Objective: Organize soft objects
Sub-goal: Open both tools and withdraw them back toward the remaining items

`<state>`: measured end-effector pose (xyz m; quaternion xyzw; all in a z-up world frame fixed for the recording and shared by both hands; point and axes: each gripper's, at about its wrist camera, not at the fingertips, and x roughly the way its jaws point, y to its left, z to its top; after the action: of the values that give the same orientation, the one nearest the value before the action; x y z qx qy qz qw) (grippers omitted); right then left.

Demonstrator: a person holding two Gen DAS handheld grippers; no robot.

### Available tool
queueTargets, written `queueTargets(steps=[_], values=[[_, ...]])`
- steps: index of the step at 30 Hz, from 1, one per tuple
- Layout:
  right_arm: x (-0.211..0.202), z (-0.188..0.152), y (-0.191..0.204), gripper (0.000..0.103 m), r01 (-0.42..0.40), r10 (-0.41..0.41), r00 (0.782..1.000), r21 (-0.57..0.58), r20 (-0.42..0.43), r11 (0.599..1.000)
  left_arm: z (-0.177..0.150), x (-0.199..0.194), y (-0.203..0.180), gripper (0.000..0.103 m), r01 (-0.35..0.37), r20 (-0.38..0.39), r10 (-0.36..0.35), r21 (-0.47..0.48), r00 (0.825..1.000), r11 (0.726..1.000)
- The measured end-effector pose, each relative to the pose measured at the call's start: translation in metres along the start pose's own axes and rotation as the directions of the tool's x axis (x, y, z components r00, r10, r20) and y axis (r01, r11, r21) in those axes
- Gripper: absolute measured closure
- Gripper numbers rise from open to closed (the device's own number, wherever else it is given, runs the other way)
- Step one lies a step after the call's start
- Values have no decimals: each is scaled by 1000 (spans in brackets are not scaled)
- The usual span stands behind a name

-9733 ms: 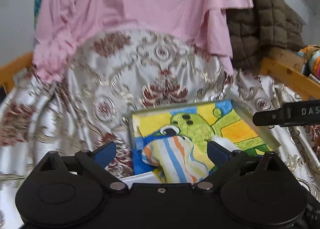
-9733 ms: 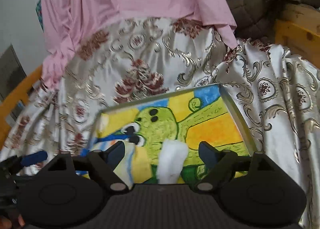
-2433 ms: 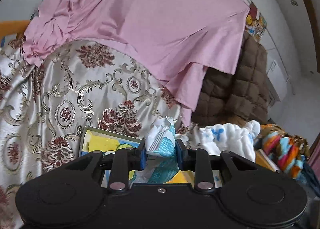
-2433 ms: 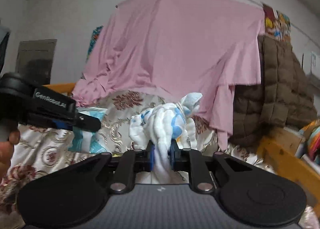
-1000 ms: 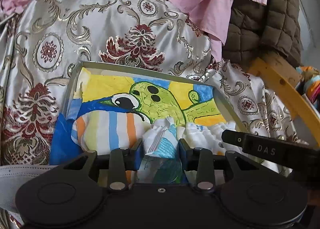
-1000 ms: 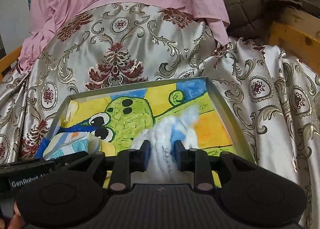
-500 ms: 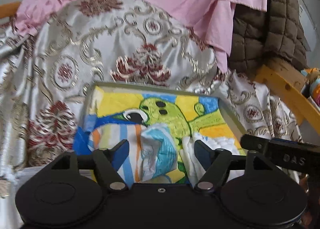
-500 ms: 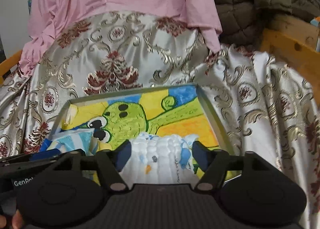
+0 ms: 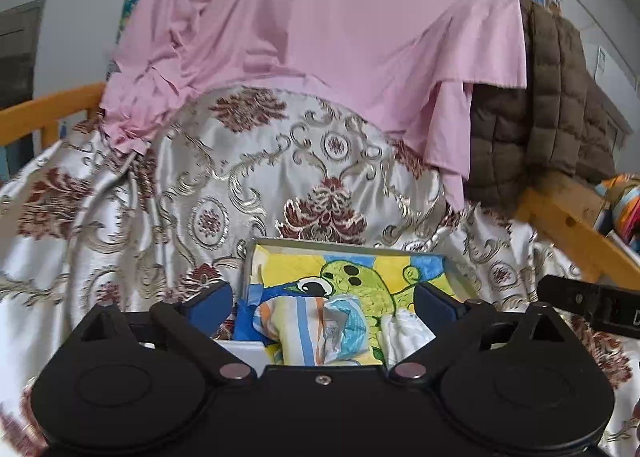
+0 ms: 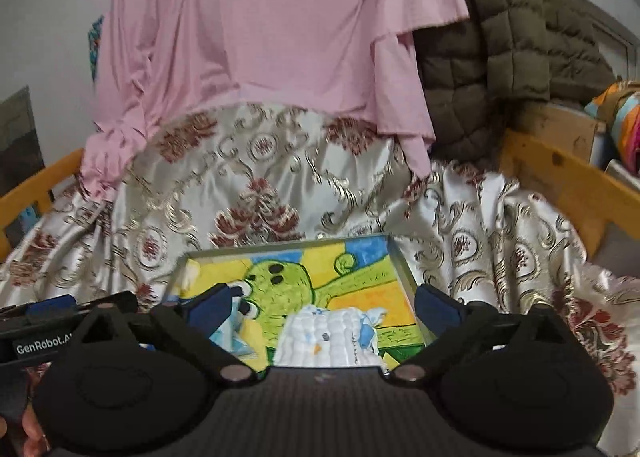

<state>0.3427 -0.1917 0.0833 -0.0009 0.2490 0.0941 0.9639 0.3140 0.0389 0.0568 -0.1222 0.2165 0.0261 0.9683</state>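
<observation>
Rolled white quilted cloth (image 10: 334,335) lay in the shallow cartoon-painted tray (image 10: 401,265), just ahead of the right gripper (image 10: 322,307), whose jaws stood spread and empty. Left gripper (image 9: 323,307) gaped likewise over the striped and pale-blue cloth rolls (image 9: 316,327).

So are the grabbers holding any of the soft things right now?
No. The left gripper and right gripper are both open and hold nothing. The striped cloth and white cloth lie loose in the tray.
</observation>
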Motion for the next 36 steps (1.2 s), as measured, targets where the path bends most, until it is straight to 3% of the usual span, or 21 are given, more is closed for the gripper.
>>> queueTargets(steps=[7,16,26,36], values=[[-64,-9,8,0,-23,23,998,-3,62,1000,-7,-77,-7,1,-12,91,10,23,996,1000],[-137,-40,12,0,-6,8,994,-16,109,1000,-37,-143,0,1,-14,98,13,11,995,1000],[-200,-65,28,0,18,1,983,-101,182,995,-64,-183,5,1,-12,62,10,33,998,999],[-233,-107,33,0,29,-6,982,-117,188,993,-95,-199,4,1,28,-57,-22,100,998,995]])
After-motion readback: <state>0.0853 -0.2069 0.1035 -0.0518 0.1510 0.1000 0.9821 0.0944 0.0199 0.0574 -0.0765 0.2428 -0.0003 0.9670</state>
